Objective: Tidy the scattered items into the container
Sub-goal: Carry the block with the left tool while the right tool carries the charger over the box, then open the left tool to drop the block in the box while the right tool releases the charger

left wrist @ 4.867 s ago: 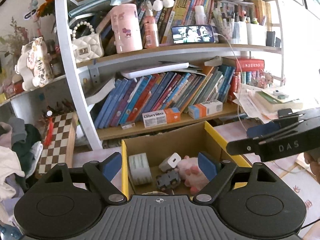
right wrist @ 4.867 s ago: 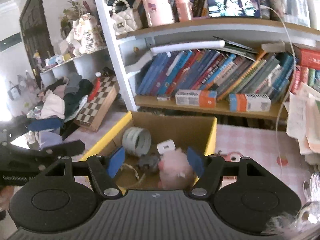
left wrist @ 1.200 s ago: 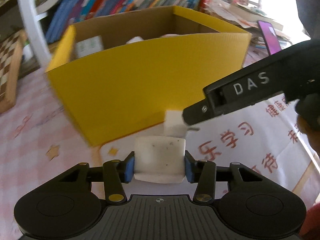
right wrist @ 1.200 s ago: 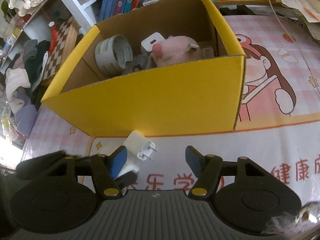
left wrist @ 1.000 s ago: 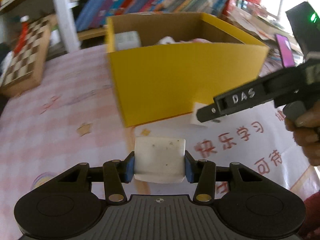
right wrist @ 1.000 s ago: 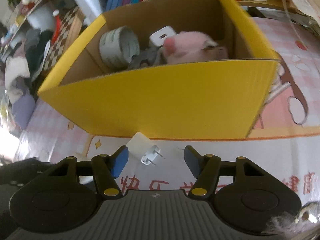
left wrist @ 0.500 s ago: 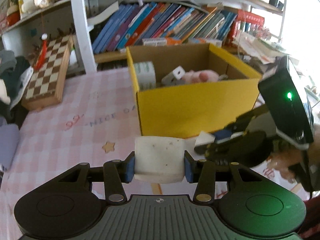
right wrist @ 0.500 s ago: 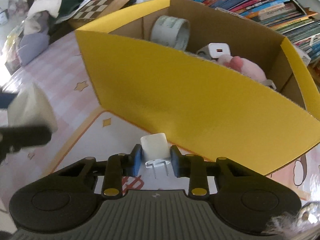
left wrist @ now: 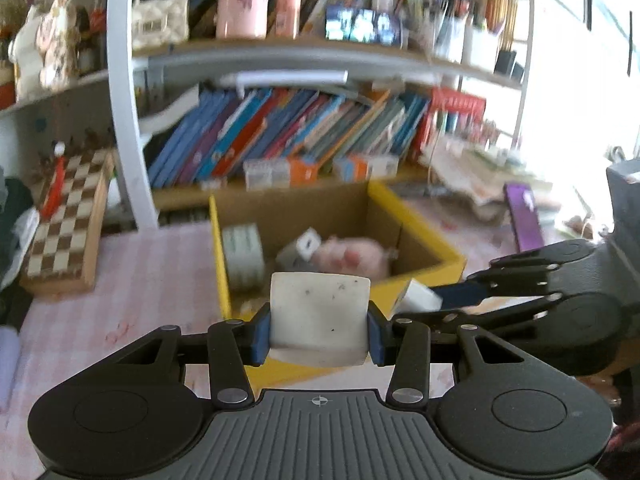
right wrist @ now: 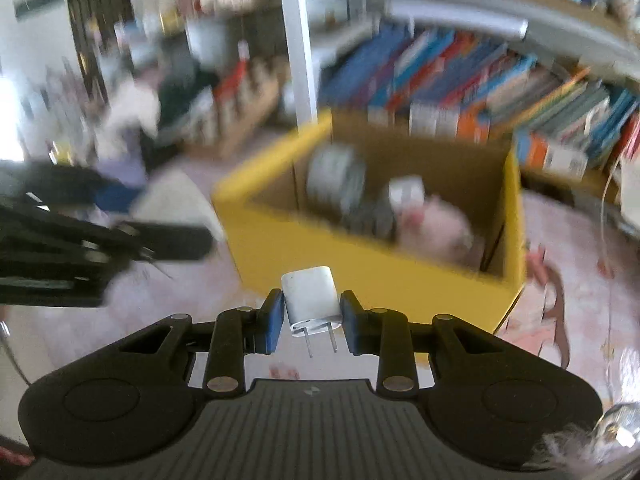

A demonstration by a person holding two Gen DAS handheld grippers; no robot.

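Observation:
My left gripper point(left wrist: 319, 328) is shut on a white speckled eraser block point(left wrist: 319, 316), held in the air in front of the yellow cardboard box point(left wrist: 424, 222). My right gripper point(right wrist: 312, 316) is shut on a white plug adapter point(right wrist: 311, 302) with its two prongs pointing toward the camera. In the left wrist view the right gripper point(left wrist: 452, 300) reaches in from the right, with the adapter point(left wrist: 416, 300) at its tip near the box's front wall. The box point(right wrist: 360, 260) holds a tape roll point(right wrist: 336, 180), a pink plush point(right wrist: 436, 224), a white charger point(right wrist: 406, 192) and a grey item.
A bookshelf point(left wrist: 304, 140) full of books stands behind the box. A chessboard point(left wrist: 64, 224) leans at the left beside a pile of clothes. Papers and a purple phone point(left wrist: 526, 216) lie at the right. The table has a pink checked cloth point(left wrist: 132, 288).
Both grippers have risen, and the views now look down into the box from higher up. Each still holds its item; the right one closed on the adapter about half a second ago.

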